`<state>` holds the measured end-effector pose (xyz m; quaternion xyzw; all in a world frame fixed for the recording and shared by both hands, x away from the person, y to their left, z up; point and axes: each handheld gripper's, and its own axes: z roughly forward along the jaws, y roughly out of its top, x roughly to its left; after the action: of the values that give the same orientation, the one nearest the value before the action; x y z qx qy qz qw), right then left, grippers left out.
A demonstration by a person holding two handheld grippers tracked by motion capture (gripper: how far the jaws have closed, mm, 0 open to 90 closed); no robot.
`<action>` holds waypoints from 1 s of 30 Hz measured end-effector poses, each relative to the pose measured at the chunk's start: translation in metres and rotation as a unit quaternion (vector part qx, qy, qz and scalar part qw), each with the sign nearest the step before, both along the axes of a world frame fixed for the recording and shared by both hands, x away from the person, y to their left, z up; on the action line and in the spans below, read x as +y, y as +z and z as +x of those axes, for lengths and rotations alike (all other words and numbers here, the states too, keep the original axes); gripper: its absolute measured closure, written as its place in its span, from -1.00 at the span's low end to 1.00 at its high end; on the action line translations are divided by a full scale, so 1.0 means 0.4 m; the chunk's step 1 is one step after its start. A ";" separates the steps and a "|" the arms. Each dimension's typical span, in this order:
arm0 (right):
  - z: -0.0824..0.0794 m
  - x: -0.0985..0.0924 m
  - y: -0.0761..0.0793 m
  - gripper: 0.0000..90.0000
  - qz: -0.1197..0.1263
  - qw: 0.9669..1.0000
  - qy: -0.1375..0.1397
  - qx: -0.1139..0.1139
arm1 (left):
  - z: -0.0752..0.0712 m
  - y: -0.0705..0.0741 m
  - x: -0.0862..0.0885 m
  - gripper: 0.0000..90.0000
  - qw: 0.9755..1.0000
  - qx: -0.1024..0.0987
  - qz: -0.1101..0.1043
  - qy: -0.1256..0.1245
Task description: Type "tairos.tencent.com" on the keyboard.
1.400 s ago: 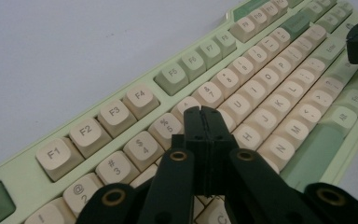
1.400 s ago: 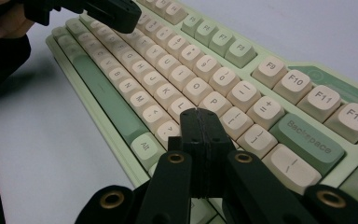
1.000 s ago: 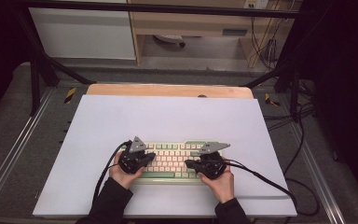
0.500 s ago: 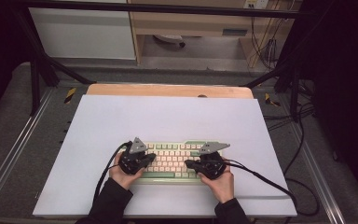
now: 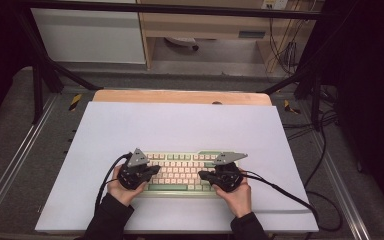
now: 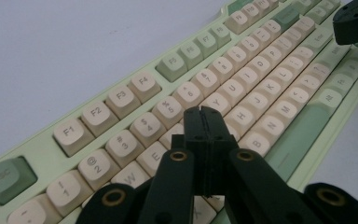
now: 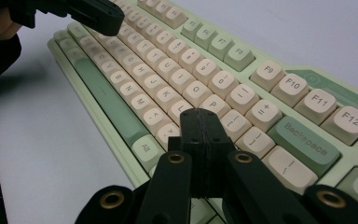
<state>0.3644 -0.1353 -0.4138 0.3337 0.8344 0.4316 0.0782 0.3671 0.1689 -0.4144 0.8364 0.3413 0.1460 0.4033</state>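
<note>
A pale green keyboard (image 5: 182,171) with cream keys lies on the white mat, near the front. My left gripper (image 5: 155,170) hovers over its left half, jaws pressed together with nothing between them. From the left gripper view, the shut tips (image 6: 203,112) sit above the keyboard (image 6: 121,100) around the R and T keys. My right gripper (image 5: 203,175) rests over the right half, also shut and empty. Through the right gripper view, its tips (image 7: 200,113) hang over the keyboard (image 7: 303,140) near the P key, and the left gripper (image 7: 102,18) shows at the top left.
The white mat (image 5: 180,125) covers a wooden table (image 5: 180,96). Black cables (image 5: 280,190) trail from both grippers across the mat to the right and left. Metal frame rails (image 5: 10,165) run along both sides.
</note>
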 end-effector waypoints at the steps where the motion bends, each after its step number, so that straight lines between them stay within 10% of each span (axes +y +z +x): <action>1: 0.000 0.000 0.000 1.00 0.000 1.000 0.000 0.001 | -0.002 0.001 0.006 1.00 1.000 0.000 0.001 0.001; 30: 0.006 0.054 -0.016 1.00 -0.009 1.000 0.023 0.007 | -0.048 -0.022 0.118 1.00 1.000 0.005 -0.018 0.023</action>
<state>0.3669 -0.1136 -0.4204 0.3167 0.8461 0.4237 0.0650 0.3481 0.2160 -0.4234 0.8215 0.3652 0.1443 0.4134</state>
